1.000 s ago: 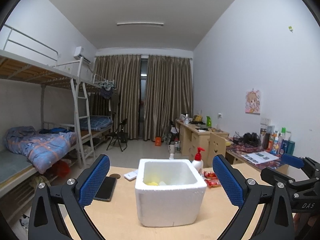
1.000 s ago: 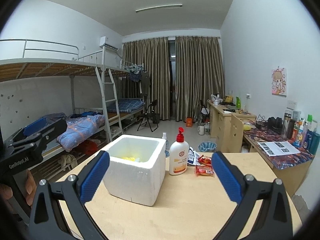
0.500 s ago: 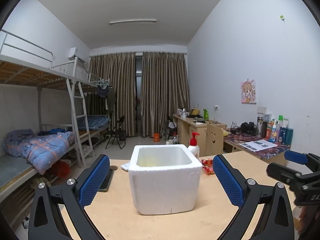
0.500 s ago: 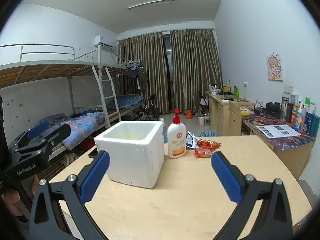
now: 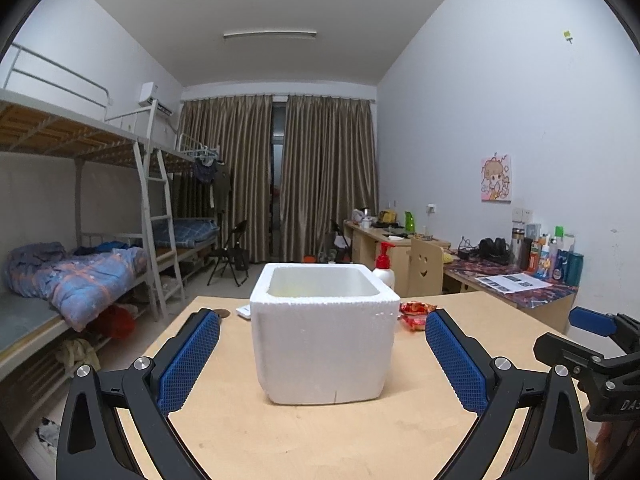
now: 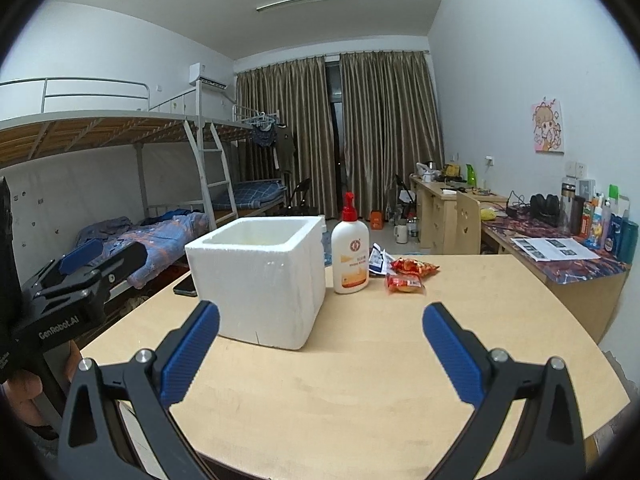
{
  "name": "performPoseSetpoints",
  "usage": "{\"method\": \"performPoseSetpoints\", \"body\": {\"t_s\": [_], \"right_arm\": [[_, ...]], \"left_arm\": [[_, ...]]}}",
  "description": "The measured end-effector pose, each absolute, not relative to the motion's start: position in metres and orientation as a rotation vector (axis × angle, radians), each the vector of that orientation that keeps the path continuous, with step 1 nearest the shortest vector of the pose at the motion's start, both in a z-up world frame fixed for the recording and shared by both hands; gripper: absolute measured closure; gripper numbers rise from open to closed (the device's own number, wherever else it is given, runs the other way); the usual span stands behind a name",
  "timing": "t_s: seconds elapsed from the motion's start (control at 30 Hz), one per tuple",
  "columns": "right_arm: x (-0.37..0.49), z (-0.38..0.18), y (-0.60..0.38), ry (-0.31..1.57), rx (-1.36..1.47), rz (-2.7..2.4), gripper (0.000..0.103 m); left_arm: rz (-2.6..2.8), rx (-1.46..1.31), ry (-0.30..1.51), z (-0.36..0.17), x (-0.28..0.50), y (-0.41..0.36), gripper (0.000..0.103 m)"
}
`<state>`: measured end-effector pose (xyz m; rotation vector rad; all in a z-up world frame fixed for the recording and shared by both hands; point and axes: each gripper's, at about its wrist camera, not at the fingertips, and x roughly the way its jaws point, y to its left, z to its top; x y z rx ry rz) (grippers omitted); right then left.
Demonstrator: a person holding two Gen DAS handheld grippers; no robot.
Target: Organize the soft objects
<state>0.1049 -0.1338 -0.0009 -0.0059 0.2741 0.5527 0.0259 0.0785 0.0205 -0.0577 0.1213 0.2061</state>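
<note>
White foam box: stood upright on the wooden table, open at top; contents could not be made out. Pump bottle: upright just beside the box, on its far right. Red snack packets: lay flat near the bottle, further right of the box. Dark phone: flat at the box's left. Left gripper: jaws spread wide, nothing held, box facing it. Right gripper: jaws wide apart, empty, near the box's right corner.

Left gripper spread wide, empty; white foam box upright on table ahead.
</note>
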Motion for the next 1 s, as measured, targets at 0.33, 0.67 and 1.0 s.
{"method": "performPoseSetpoints", "body": {"t_s": [0.33,0.67,1.0], "right_arm": [[0.088,-0.004,-0.140,0.268,0.005,0.561,0.000],[0.062,0.000,-0.144,0.235,-0.003,0.564,0.000],[0.056,0.003,-0.146,0.217,-0.007,0.564,0.000]], "left_arm": [[0.199,-0.042,0.115,0.015,0.005,0.065,0.000],[0.194,-0.042,0.089,0.018,-0.023,0.055,0.000],[0.195,-0.032,0.075,0.021,-0.034,0.049,0.000]]}}
